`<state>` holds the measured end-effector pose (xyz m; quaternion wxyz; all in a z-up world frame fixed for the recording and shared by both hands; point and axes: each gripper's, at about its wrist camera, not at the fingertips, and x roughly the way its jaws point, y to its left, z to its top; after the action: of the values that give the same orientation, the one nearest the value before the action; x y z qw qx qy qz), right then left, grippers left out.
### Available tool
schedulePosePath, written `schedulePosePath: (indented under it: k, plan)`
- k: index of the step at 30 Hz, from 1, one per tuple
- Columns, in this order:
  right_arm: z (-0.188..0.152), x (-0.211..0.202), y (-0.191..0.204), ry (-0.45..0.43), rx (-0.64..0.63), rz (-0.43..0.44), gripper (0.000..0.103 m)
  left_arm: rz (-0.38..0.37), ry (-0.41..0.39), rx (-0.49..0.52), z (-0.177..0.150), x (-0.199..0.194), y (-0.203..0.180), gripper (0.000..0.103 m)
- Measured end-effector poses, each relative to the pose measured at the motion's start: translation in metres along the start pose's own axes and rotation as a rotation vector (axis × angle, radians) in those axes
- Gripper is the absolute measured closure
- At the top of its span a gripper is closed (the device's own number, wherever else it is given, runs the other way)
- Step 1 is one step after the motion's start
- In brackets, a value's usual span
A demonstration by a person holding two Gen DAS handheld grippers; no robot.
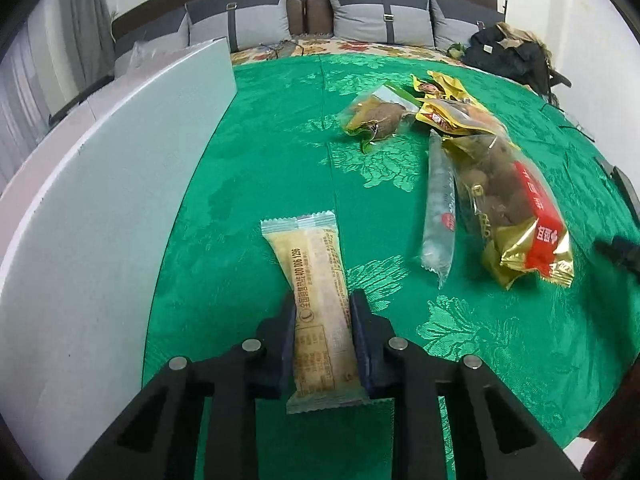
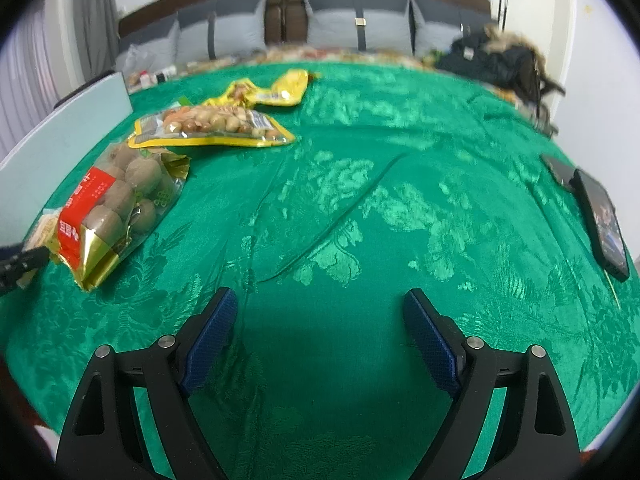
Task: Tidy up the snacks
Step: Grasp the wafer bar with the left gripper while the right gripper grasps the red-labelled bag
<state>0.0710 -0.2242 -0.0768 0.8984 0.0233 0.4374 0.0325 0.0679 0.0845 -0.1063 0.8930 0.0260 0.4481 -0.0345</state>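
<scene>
A beige snack bar in a clear wrapper (image 1: 316,264) lies lengthwise on the green cloth (image 1: 260,140), and my left gripper (image 1: 323,300) is shut on its near half, pads pressing both long sides. To its right lie a clear tube packet (image 1: 438,216), a red-and-gold bag of brown balls (image 1: 512,208), a yellow packet (image 1: 452,116) and a green-edged packet (image 1: 380,114). My right gripper (image 2: 320,304) stands open over bare cloth, with nothing between its fingers. From there the red-and-gold bag (image 2: 112,208) and a peanut packet (image 2: 212,126) lie to its far left.
A white board or box wall (image 1: 100,200) stands along the left of the cloth. A dark phone (image 2: 604,220) lies at the right edge. Grey pillows (image 1: 384,12) and a dark jacket (image 1: 508,56) sit at the back.
</scene>
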Motion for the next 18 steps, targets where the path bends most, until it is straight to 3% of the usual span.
schedulePosePath:
  k: [3, 6, 9, 14, 15, 16, 18]
  plan:
    - [0.025, -0.025, 0.025, -0.042, 0.071, 0.154, 0.016, -0.009, -0.001, -0.018, -0.001, -0.001, 0.003, 0.079]
    - [0.049, -0.019, 0.07, 0.056, 0.026, 0.278, 0.016, -0.014, -0.001, -0.024, -0.003, -0.002, 0.005, 0.08]
    - [0.069, 0.01, 0.112, 0.173, -0.028, 0.22, 0.016, -0.018, -0.002, -0.03, -0.005, -0.005, 0.006, 0.08]
    - [0.076, 0.047, 0.129, 0.287, -0.031, 0.175, 0.02, -0.045, 0.008, -0.069, -0.006, -0.008, 0.016, 0.08]
    - [0.074, 0.047, 0.123, 0.289, -0.005, 0.177, 0.028, -0.056, 0.011, -0.084, -0.006, -0.009, 0.019, 0.08]
    - [0.072, 0.046, 0.117, 0.295, 0.011, 0.182, 0.051, -0.072, 0.013, -0.103, -0.006, -0.01, 0.022, 0.08]
    - [0.069, 0.037, 0.101, 0.295, 0.059, 0.222, 0.054, -0.103, 0.009, -0.128, -0.005, -0.014, 0.027, 0.08]
